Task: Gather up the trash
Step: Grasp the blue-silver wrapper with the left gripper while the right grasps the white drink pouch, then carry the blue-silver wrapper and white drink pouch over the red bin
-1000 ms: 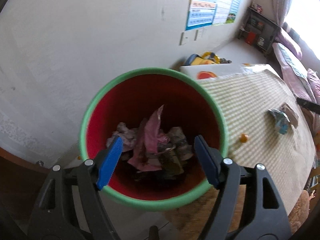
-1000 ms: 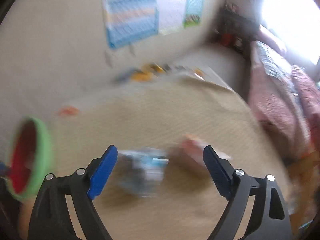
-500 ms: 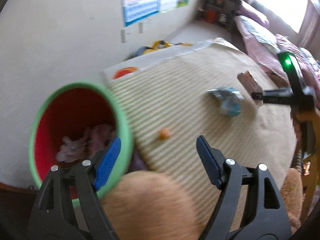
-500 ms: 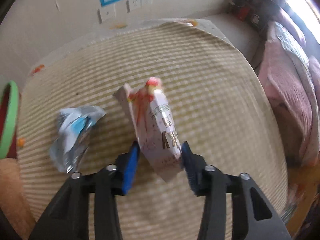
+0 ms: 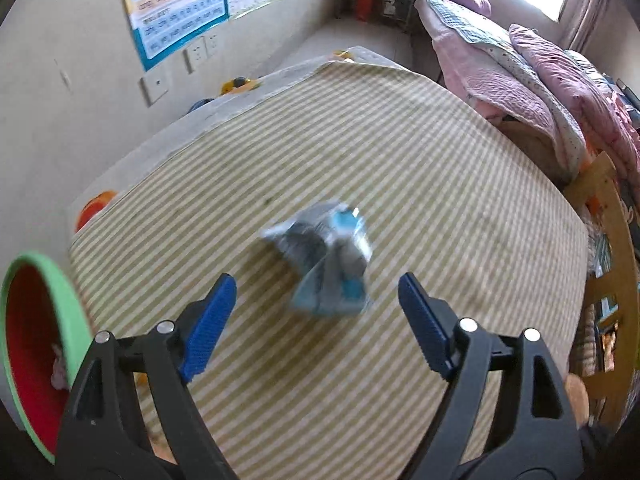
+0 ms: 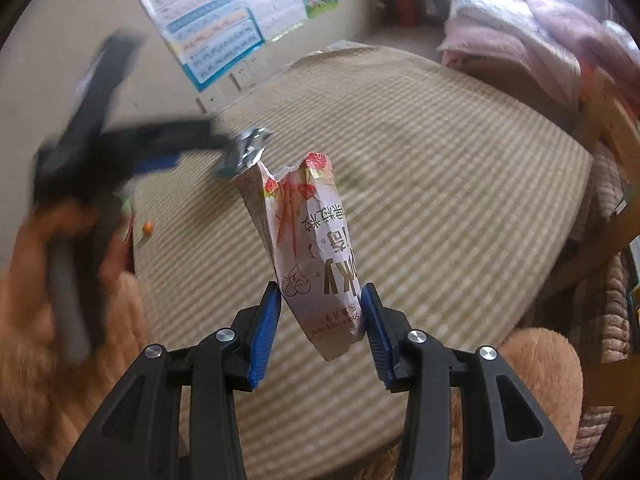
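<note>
A crumpled silver-blue wrapper [image 5: 326, 264] lies on the striped mat [image 5: 440, 184]. My left gripper [image 5: 316, 320] is open just short of it, jaws wide on either side. My right gripper [image 6: 318, 320] is shut on a white and red snack box [image 6: 308, 240] and holds it above the mat. The red bin with a green rim [image 5: 76, 320] stands at the mat's left edge with trash inside. In the right wrist view the left gripper [image 6: 120, 148] is blurred beside the wrapper [image 6: 244, 150].
A small orange bit [image 6: 148, 227] lies on the mat near the bin. A bed with pink quilts [image 5: 540, 80] runs along the right. A wooden frame [image 5: 616, 280] borders the mat's right edge. Posters [image 5: 180, 8] hang on the wall behind.
My left gripper swung from over the bin to the silver-blue wrapper. My right gripper closed on the snack box and lifted it off the mat.
</note>
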Demonstrator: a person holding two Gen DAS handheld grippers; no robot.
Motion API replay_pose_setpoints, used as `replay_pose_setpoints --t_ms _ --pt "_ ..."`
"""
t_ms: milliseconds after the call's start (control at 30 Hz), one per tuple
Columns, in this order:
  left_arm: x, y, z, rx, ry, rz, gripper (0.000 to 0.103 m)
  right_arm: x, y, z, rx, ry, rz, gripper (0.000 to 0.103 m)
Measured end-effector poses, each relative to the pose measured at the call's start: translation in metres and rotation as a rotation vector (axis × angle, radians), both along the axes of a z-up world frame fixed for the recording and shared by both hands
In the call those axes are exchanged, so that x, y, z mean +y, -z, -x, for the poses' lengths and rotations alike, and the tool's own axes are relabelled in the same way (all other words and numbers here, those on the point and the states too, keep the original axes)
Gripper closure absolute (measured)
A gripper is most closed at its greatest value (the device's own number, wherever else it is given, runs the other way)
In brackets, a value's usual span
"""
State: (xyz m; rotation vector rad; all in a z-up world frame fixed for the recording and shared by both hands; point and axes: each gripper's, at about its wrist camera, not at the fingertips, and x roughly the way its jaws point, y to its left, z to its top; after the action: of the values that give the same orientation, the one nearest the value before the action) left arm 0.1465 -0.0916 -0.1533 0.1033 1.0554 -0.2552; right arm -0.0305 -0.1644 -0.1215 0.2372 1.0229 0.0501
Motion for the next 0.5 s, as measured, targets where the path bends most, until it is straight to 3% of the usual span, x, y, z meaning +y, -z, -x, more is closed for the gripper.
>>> replay_pose_setpoints --t_ms 167,200,267,333,500 --pt "-0.022 0.025 -0.022 0.071 0.01 -0.053 0.026 -0.009 -0.002 0.003 -0.013 0.035 -0.038 0.063" --pt "-0.022 0.028 -0.024 0.084 0.016 -0.056 0.031 -0.009 -0.001 0.007 -0.011 0.043 -0.044 0.063" --pt "-0.024 0.036 -0.023 0.105 0.021 -0.083 0.061 -0.014 0.0 0.01 -0.009 0.056 -0.06 0.063" --pt "-0.021 0.037 -0.019 0.11 0.024 -0.087 0.07 -0.017 -0.001 0.008 -0.01 0.068 -0.074 0.063" --pt "-0.004 0.006 0.015 0.006 0.043 -0.08 0.07 -0.022 0.0 0.005 -0.014 0.078 -0.085 0.063"
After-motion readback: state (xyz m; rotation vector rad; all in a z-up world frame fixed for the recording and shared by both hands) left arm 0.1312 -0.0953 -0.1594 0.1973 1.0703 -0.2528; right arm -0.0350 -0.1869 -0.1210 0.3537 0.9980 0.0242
